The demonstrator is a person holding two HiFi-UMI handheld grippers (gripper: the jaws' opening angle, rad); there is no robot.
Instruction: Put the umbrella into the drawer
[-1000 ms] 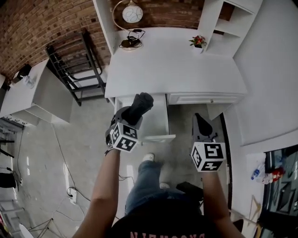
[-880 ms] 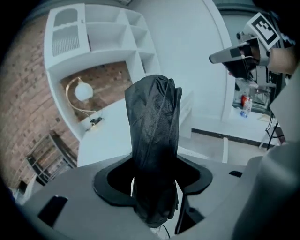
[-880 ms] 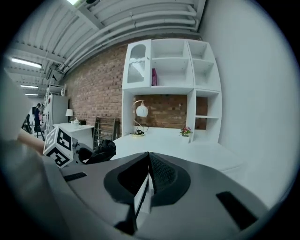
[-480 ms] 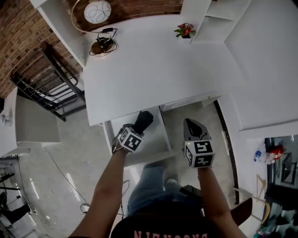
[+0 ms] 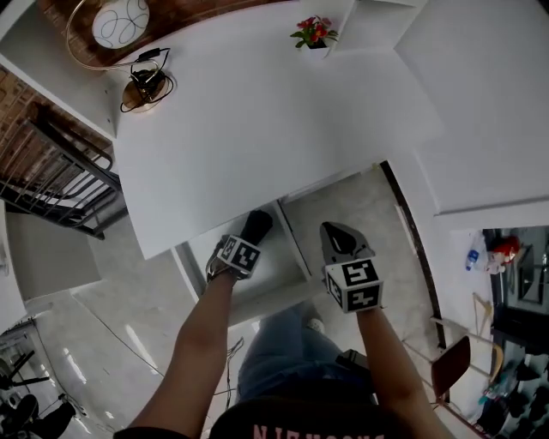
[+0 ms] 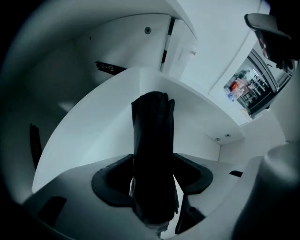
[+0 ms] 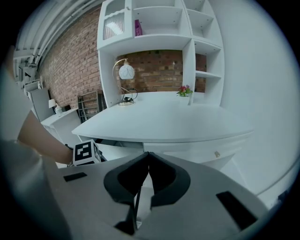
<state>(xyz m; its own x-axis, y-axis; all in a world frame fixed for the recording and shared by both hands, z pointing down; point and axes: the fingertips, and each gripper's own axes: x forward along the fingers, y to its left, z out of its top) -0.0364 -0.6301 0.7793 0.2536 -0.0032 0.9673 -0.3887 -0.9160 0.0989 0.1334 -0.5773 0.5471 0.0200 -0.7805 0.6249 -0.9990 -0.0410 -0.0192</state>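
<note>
The left tool (image 5: 246,243) is clenched on a folded black umbrella (image 5: 256,225). In the left gripper view its jaws press the dark bundle from both sides. The umbrella juts out past the jaws and points steeply down into the open drawer (image 5: 279,273), which is pulled out from under the front edge of the white worktop (image 5: 257,137). The umbrella's far end is over the drawer's white inside, towards the back and just below the worktop's edge. Whether it touches the drawer's bottom cannot be told.

The right tool (image 5: 337,233) hangs just to the right of the drawer, apart from it, above the pale floor (image 5: 360,206). Its jaws are clenched together, tips meeting, with nothing between them. It faces the worktop's front, where a second, closed drawer front carries a small knob (image 7: 217,153).

At the back of the worktop a lamp (image 5: 120,21) with a round white shade stands to the left. A small pot of red flowers (image 5: 313,33) stands to the right, well apart from the lamp. White shelves (image 7: 159,28) rise above the worktop against a brick wall (image 7: 70,61). The person's bare forearms reach in from the bottom of the head view, with jeans-clad legs between them.
</note>
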